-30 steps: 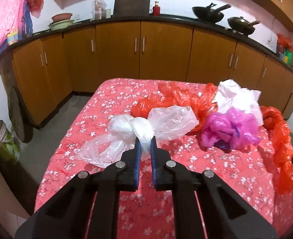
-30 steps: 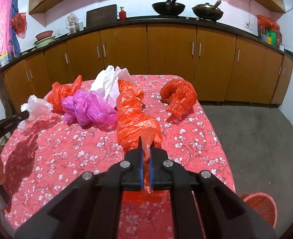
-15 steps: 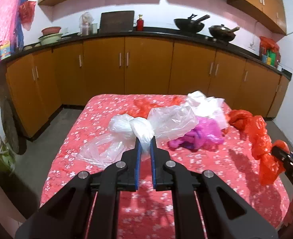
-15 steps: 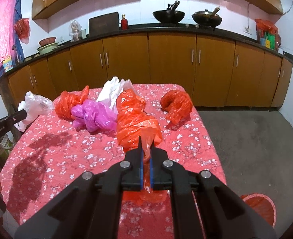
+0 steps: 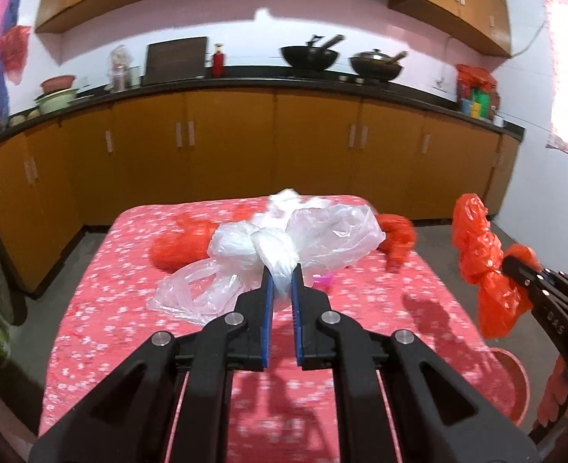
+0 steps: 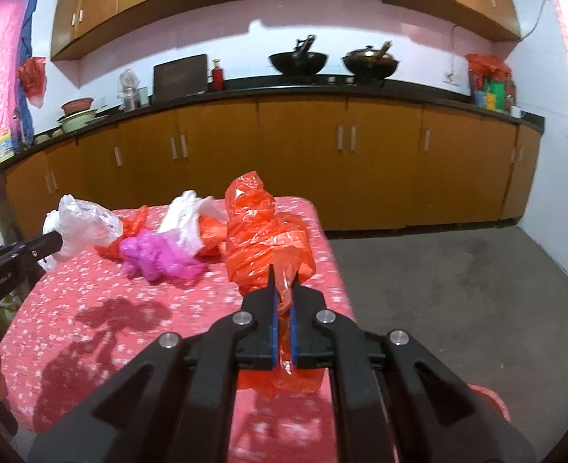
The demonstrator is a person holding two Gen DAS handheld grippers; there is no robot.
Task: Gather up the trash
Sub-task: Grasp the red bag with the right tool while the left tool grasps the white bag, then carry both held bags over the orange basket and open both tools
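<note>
My left gripper (image 5: pixel 282 276) is shut on a clear plastic bag (image 5: pixel 311 233), which hangs lifted above the red flowered table (image 5: pixel 102 308). The same bag (image 6: pixel 77 227) shows at the left of the right wrist view, held by the left gripper (image 6: pixel 54 241). My right gripper (image 6: pixel 283 281) is shut on an orange plastic bag (image 6: pixel 264 239), also raised off the table; in the left wrist view that orange bag (image 5: pixel 480 254) hangs at the right from the right gripper (image 5: pixel 509 262). On the table lie a pink bag (image 6: pixel 156 254), a white bag (image 6: pixel 183 220) and other orange bags (image 5: pixel 176 249).
A red bin (image 5: pixel 513 382) stands on the floor off the table's near right corner. Brown cabinets (image 6: pixel 295 162) with a black counter run along the far wall, with woks (image 6: pixel 297 62) on top. Grey floor (image 6: pixel 457 289) lies to the right of the table.
Both grippers have risen and drawn back from the table with their bags. The clear bag and the orange bag now hang off the cloth, and the table looks farther away.
</note>
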